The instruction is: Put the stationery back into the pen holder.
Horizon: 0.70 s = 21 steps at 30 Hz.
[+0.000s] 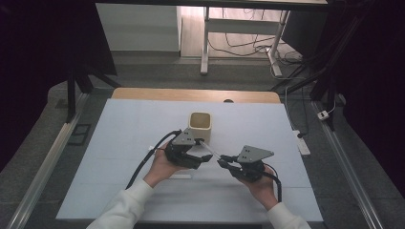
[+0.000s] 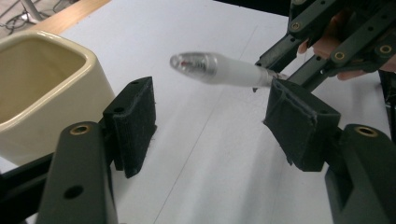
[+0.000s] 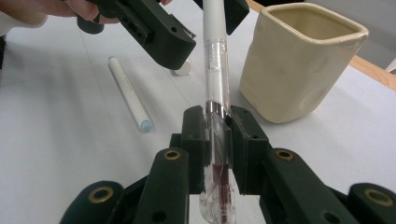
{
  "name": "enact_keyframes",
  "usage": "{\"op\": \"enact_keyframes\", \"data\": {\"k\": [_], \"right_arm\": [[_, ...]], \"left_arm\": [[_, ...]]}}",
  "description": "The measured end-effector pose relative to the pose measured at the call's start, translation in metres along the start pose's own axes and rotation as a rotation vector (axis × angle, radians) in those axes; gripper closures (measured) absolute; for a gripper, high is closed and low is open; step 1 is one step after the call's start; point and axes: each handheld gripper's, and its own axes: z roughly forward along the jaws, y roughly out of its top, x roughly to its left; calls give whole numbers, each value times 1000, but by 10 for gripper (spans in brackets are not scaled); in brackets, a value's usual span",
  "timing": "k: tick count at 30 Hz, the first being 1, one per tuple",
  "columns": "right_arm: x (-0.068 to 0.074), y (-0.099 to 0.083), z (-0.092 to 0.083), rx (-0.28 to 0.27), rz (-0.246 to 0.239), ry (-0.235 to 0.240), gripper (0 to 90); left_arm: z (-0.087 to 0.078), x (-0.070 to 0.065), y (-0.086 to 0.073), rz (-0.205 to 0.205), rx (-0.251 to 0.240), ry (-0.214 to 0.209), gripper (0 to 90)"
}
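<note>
Right gripper [image 3: 217, 135] fingers clenched on a clear-and-white pen [image 3: 215, 70] – its far end hidden past the left gripper [image 2: 210, 121], fingers released, pale tabletop [image 1: 124, 124], cream cup [image 3: 299, 60] just beside, dim room beyond.

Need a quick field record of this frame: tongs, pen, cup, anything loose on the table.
right tongs: shut on the clear-and-white pen
left tongs: open, pads apart, nothing between them
pen: held above the table, far end reaching towards the left tongs
cream square ceramic cup: upright, looks empty, just beyond the left tongs
second white pen with light-blue tip: lying loose on the white table
</note>
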Motion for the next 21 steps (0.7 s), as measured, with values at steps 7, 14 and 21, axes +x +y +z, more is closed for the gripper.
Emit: {"op": "enact_keyframes", "data": {"k": [7,14,21], "right_arm": [[2,-1,4,6,2,8,764],[6,-3,9,19,-9,13,763],[10,-7,17,56,-44,12,761]], "left_arm": [[3,0,0,-9,-22,-8,369],[3,0,1,-26,-37,-69,513],[3,8,0,-74,-48,-175,696]]}}
